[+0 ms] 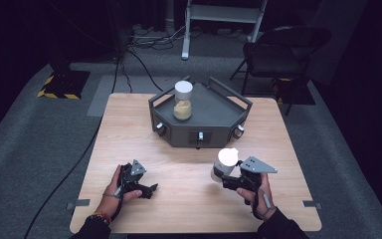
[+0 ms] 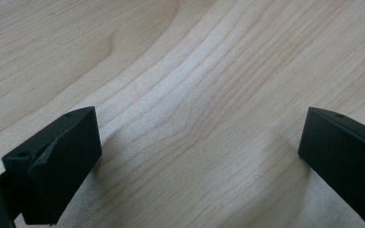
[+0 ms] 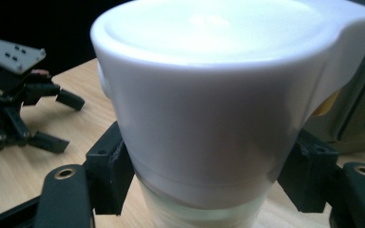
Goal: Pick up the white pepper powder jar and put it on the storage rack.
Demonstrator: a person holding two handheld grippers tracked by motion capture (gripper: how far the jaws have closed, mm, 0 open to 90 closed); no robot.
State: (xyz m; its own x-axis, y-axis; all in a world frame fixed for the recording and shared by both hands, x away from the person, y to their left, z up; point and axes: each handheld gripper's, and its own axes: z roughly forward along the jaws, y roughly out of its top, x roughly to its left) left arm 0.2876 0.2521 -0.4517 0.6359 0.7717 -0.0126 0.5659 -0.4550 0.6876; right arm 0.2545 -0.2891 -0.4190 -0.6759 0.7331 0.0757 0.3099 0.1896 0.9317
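Right gripper: held in the person's right hand near the right front of the table; its 2 jaws pinch a jar just under the lid, 1 pad on each side, as the right gripper view shows.
Held jar: white lid on a pale, see-through body; it stands roughly upright, tilted a little, in front of the grey tray. In the high view it looks clear of the table, though contact below cannot be told for sure.
Lid detail: a tab juts from the rim at the upper right of the right gripper view.
Left gripper: in the person's left hand at the left front of the table, well apart from the held jar; its jaws are spread wide with bare wood between them, as the left gripper view shows, close above the tabletop.
Grey tray: a low, angular box with raised rails at the far middle of the table, 3 knobs along its front faces.
Second jar: stands upright on the tray's left part, white lid on top, tan powder filling its lower part.
Surroundings: dark grey carpet, cables, and a folding chair behind the table on the right.
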